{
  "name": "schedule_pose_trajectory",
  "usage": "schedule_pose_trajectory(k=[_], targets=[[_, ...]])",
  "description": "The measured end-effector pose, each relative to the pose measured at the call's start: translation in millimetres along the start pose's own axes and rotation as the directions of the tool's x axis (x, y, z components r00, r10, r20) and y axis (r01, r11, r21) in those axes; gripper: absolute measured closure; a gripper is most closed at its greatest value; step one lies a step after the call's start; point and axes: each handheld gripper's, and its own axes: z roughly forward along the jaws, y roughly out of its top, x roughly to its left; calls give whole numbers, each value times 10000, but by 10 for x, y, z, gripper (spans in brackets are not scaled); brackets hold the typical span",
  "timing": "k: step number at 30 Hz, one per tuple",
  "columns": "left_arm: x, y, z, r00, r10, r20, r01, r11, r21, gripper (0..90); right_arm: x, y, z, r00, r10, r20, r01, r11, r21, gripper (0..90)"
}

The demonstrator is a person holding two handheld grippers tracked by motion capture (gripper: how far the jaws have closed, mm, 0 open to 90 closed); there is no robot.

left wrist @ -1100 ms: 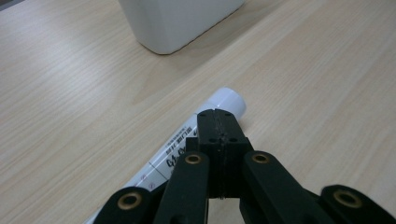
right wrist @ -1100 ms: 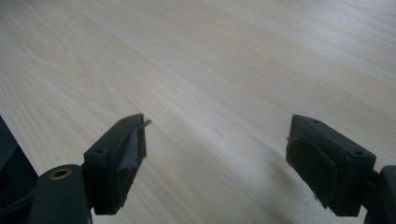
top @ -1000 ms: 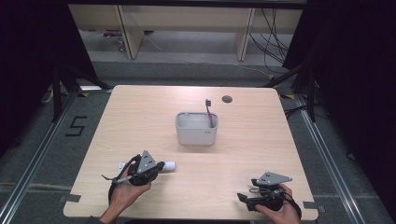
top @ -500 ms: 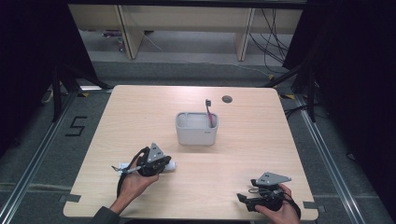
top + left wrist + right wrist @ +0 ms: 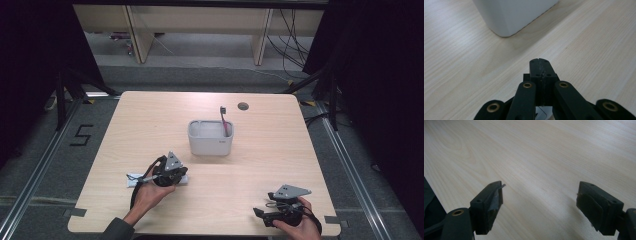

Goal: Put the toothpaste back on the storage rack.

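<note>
Black hand-held gripper [image 5: 540, 68] jaws; brass pivot pins; grey triangular top plates; trailing cables.

A: Can you read anything out there?

B: One mark: a large dark numeral "5" [image 5: 80, 135] on the grey floor, well off to the left of the left tool [image 5: 169, 172] and farther from the person, beside the pale wooden bench [image 5: 150, 115].

A: What about the white rounded plastic tub [image 5: 210, 138] beyond that tool?

B: There is a faint small mark low on its front wall, too small to read.

A: And the flat white packet [image 5: 136, 178] under that tool?

B: Some blurred print on it, but no letter can be made out.

A: The close views?

B: Nothing legible in either.
</note>
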Motion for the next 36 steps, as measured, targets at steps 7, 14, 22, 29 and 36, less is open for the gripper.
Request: schedule_pose_trajectory(k=[7, 14, 22, 29, 36], targets=[[-101, -49, -94, 9988, 256, 408, -267, 9993, 262, 894, -8, -1, 3, 9999, 24, -140, -25, 9999, -99, 223], [-233, -162, -231, 9956, 326, 883, -357, 9988, 336, 887, -6, -2, 0, 10000, -62, 45, 63, 10000, -42, 223], [-272, -313, -425, 9950, 353, 936, -390, 9985, 382, 876, 4, 2, 2, 10000, 35, 0, -35, 10000, 14, 223], [-218, -448, -590, 9962, 493, 717, -532, 9972, 527, 874, 3, 3, 6, 10000, 50, -3, -50, 10000, 15, 224], [-126, -585, -758, 9977, 501, 467, -535, 9958, 745, 874, 18, 3, 19, 9997, 161, -170, -161, 9999, 27, 224]])
